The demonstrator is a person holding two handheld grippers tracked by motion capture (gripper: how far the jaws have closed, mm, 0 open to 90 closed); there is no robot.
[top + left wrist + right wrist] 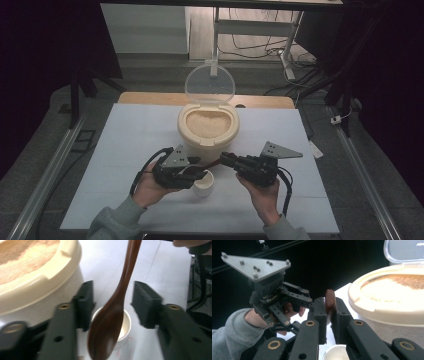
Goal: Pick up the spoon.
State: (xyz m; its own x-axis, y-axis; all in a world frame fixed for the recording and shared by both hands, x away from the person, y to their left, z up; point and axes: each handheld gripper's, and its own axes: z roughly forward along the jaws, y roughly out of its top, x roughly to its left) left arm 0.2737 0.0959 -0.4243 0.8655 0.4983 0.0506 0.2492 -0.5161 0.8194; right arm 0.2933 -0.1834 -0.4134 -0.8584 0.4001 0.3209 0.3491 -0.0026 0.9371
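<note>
Just beside rice container [208, 127]: small white cup [204, 183]. Right gripper [330, 315] clamped on wooden spoon [110, 317]. Left gripper [112, 305] parted, jaws flanking spoon bowl, untouching.

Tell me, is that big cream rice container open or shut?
Open. The rice container's clear lid stands tipped up behind it, and the rice inside lies uncovered.

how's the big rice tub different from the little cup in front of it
The rice tub is far bigger than the cup. The tub is cream and holds rice up near its rim; the cup is white, and its inside is hidden by the wooden spoon. The tub has a clear lid flipped up; the cup has none. Both are round and upright.
</note>
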